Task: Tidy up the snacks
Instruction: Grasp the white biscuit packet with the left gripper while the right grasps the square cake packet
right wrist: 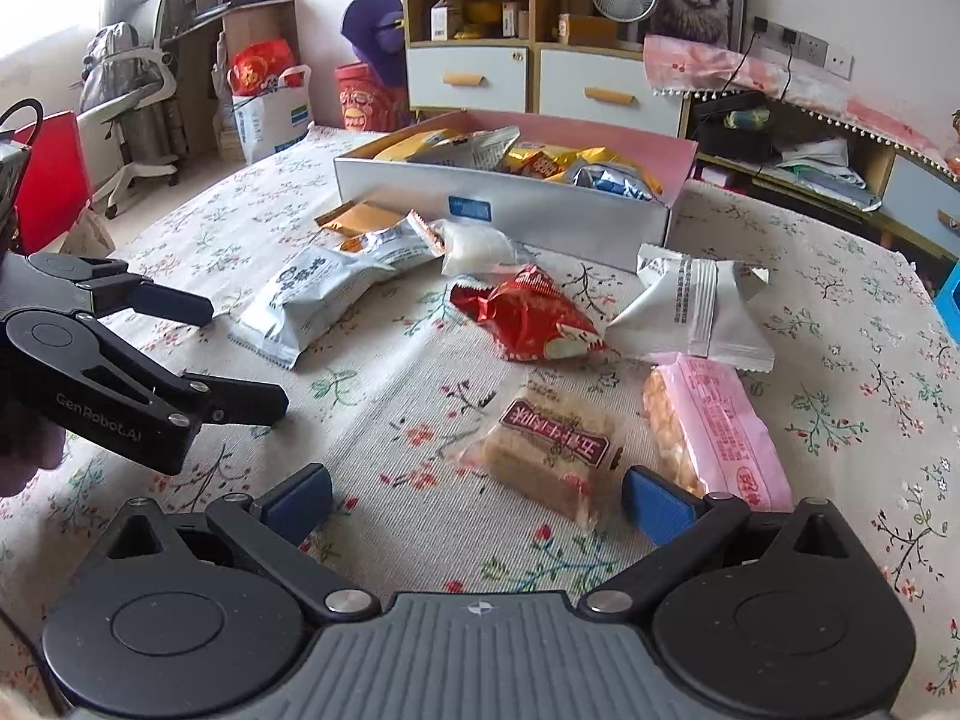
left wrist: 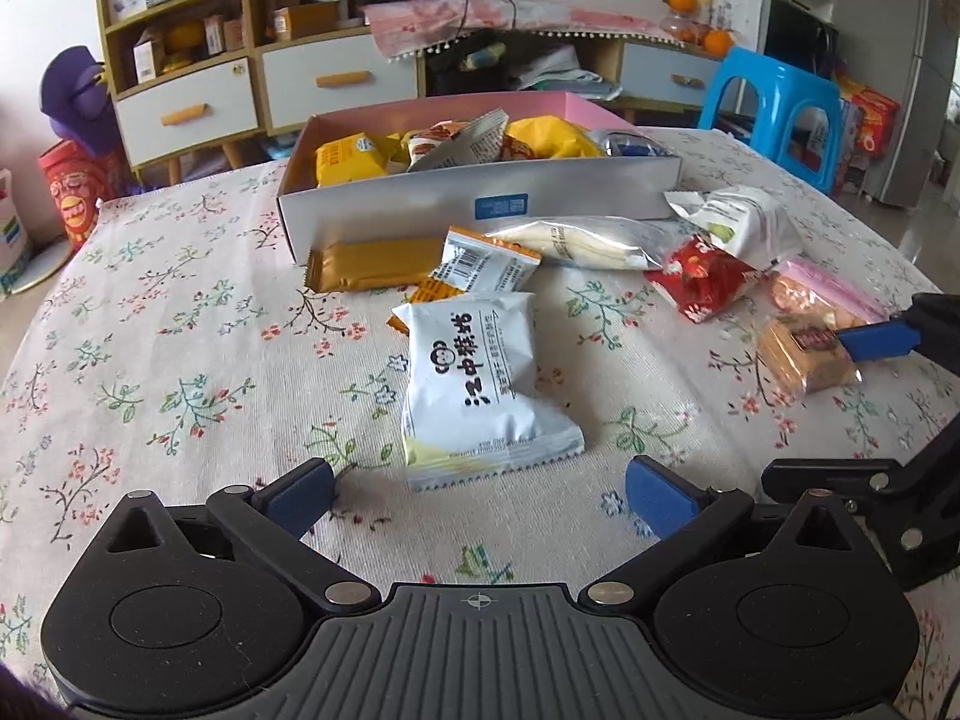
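1. Snacks lie loose on the floral tablecloth (left wrist: 180, 312) in front of the box (left wrist: 480, 204).
2. My left gripper (left wrist: 480, 492) gapes wide, empty, just short of the white packet (left wrist: 474, 384).
3. My right gripper (right wrist: 477, 501) is spread wide, empty, at the brown biscuit pack (right wrist: 552, 450).

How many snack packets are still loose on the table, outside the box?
8. Beside the box: gold bar, orange-white packet, clear bag, white-green packet. Nearer: big white packet, red packet, pink packet, brown cake packet. An orange corner under the big white packet may be a ninth.
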`<state>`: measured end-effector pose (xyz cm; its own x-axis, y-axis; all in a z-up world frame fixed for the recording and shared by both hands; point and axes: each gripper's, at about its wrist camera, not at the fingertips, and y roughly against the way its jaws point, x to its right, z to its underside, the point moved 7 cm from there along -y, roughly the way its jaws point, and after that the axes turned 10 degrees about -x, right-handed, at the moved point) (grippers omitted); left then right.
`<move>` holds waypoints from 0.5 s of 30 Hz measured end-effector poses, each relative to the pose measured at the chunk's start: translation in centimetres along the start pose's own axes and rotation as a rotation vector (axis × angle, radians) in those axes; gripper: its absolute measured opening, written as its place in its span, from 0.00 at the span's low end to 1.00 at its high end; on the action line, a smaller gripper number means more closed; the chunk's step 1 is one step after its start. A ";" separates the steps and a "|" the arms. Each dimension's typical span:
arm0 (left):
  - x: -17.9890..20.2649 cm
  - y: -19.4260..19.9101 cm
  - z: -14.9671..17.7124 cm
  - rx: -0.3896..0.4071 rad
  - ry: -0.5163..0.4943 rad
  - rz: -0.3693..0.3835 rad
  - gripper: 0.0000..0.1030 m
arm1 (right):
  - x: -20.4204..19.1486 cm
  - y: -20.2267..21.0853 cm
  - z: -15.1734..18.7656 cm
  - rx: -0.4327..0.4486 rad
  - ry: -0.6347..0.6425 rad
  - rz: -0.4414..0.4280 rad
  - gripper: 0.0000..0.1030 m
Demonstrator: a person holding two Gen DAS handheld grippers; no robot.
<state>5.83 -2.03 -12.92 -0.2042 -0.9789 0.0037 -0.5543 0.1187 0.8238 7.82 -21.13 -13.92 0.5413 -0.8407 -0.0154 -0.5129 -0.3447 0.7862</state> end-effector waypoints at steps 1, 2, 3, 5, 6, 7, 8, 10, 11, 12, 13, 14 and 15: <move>0.0 -0.1 -0.2 0.003 0.003 -0.001 1.00 | 0.1 0.0 -0.1 0.006 -0.001 0.001 0.90; -0.1 -0.2 -0.3 0.006 0.005 -0.002 1.00 | 0.2 -0.1 -0.2 0.010 -0.002 0.003 0.90; -0.1 -0.3 -0.4 0.009 0.008 -0.004 1.00 | 0.2 -0.2 -0.3 0.012 -0.004 0.005 0.90; -0.1 -0.5 -0.6 0.015 0.012 -0.006 1.00 | 0.4 -0.3 -0.4 0.014 -0.008 0.009 0.90; -0.1 -0.6 -0.8 0.016 0.012 -0.006 1.00 | 0.4 -0.4 -0.5 0.012 -0.010 0.012 0.90; -0.1 -0.7 -0.9 0.017 0.012 -0.006 1.00 | 0.5 -0.4 -0.6 0.011 -0.012 0.014 0.90; -0.1 -0.8 -1.0 0.017 0.012 -0.006 1.00 | 0.5 -0.4 -0.7 0.008 -0.013 0.016 0.90; -0.1 -0.9 -1.3 0.017 0.014 -0.004 0.99 | 0.6 -0.6 -0.8 0.003 -0.015 0.018 0.90; -0.1 -1.0 -1.5 0.017 0.016 -0.002 0.99 | 0.6 -0.6 -0.9 0.002 -0.016 0.019 0.90; -0.1 -1.1 -1.6 0.018 0.020 0.001 0.98 | 0.7 -0.6 -0.9 0.000 -0.016 0.020 0.90; -0.1 -1.1 -1.7 0.018 0.024 0.004 0.98 | 0.7 -0.6 -0.9 -0.001 -0.016 0.023 0.88; 0.0 -1.1 -1.9 0.019 0.027 0.007 0.98 | 0.7 -0.6 -1.0 -0.001 -0.014 0.025 0.87; 0.0 -1.1 -2.0 0.020 0.029 0.012 0.97 | 0.7 -0.6 -1.0 0.000 -0.012 0.027 0.86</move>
<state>8.06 -2.50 -12.73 -0.1872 -0.9818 0.0305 -0.5682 0.1335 0.8120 9.23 -21.11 -13.79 0.5192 -0.8547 -0.0017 -0.5274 -0.3219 0.7863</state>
